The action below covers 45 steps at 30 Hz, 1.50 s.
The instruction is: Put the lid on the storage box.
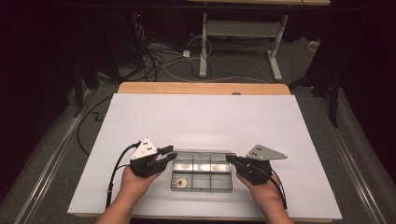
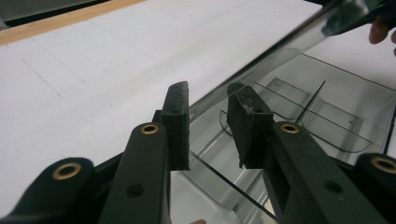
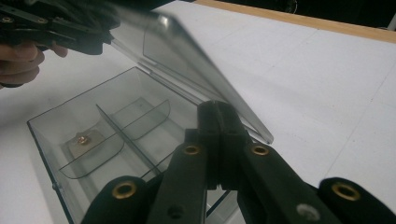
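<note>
High view first: a clear plastic compartment box (image 1: 201,176) sits near the front edge of the white table (image 1: 205,116), right between the person's two hands. The left gripper (image 1: 169,153) comes in at the box's left end, the right gripper (image 1: 230,159) at its right end, both up at the raised edge of the lid (image 1: 203,152). Inside the box, in the front-left compartment, lies a small brass-coloured nut (image 1: 180,182) on a pale patch.

Over to the left gripper view: the two black jaws stand apart, and the lid's edge (image 2: 261,58) runs up between them. The pads are not pressing on it; there is a clear gap on both sides, so this gripper is released. Below, the curved dividers (image 2: 327,126) of the box show through the clear walls.

Right gripper view now: the jaws are clenched tight together right at the lid's (image 3: 187,51) near corner, though whether the plastic is actually pinched between them I cannot tell. The lid stands tilted open above the box (image 3: 60,135), and the nut (image 3: 83,138) lies in a far compartment. The left gripper (image 3: 95,39) is at the lid's far end.
</note>
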{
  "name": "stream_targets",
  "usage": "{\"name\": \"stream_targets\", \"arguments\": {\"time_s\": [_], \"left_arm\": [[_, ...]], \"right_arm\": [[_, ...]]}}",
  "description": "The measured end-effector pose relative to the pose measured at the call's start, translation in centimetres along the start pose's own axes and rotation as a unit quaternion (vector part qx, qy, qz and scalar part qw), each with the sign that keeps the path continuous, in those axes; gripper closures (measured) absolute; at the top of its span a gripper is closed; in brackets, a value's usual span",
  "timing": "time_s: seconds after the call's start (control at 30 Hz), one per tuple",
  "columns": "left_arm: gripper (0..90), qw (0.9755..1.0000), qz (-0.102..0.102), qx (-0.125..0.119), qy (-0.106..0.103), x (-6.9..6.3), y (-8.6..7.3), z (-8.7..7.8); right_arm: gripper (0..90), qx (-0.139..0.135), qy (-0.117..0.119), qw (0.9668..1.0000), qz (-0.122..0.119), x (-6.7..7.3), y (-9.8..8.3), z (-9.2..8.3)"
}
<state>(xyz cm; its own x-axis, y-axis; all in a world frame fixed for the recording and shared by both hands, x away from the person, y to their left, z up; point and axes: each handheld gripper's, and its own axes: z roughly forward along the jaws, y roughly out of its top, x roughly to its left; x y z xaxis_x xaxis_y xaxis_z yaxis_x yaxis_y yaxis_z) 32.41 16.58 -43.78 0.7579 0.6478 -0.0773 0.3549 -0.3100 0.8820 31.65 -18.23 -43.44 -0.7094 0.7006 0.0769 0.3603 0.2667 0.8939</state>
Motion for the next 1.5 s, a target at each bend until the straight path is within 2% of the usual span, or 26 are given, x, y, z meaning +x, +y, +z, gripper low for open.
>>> {"name": "stream_targets", "arguments": {"time_s": [0.3,0.33,0.37,0.4,0.47,0.63,0.7,0.87,1.07,1.5], "left_arm": [[65.5,0.9998,-0.012,0.018,-0.004,-0.6,-1.1,-1.1],[65.5,0.9996,-0.018,0.023,-0.006,-0.6,-1.4,-1.3],[65.6,0.9992,-0.012,0.036,-0.011,-0.5,-1.6,-1.6],[65.7,0.9988,-0.018,0.042,-0.015,-0.6,-2.0,-1.7],[68.0,0.9985,-0.015,0.050,-0.015,-0.8,-2.3,-1.8],[84.1,0.9978,-0.029,0.041,-0.044,-1.0,-2.1,-1.5],[87.4,0.9975,-0.034,0.037,-0.050,-1.1,-2.1,-1.5],[87.5,0.9973,-0.034,0.025,-0.060,-1.4,-1.7,-1.5],[87.5,0.9972,-0.027,0.026,-0.065,-1.7,-1.6,-1.3],[87.4,0.9977,-0.015,0.033,-0.058,-2.2,-1.8,-1.5]], "right_arm": [[90.0,0.007,0.006,0.9999,0.005,0.4,-0.4,0.0],[90.0,0.007,0.007,0.9999,0.006,0.4,-0.4,0.0],[90.0,0.007,0.005,1.0000,0.004,0.4,-0.4,0.1],[90.0,0.007,0.006,0.9999,0.004,0.4,-0.4,0.1],[90.0,0.010,0.006,0.9999,0.003,0.6,-0.5,0.1],[90.0,0.014,0.007,0.9999,0.002,0.8,-0.8,-0.1],[90.0,0.014,0.007,0.9999,0.002,0.9,-0.9,-0.3],[90.0,0.016,0.006,0.9998,0.001,1.1,-1.2,-0.6],[90.0,0.021,0.003,0.9998,0.000,1.1,-1.4,-0.6],[90.0,0.026,-0.009,0.9996,0.009,0.0,-2.5,-1.8]]}}
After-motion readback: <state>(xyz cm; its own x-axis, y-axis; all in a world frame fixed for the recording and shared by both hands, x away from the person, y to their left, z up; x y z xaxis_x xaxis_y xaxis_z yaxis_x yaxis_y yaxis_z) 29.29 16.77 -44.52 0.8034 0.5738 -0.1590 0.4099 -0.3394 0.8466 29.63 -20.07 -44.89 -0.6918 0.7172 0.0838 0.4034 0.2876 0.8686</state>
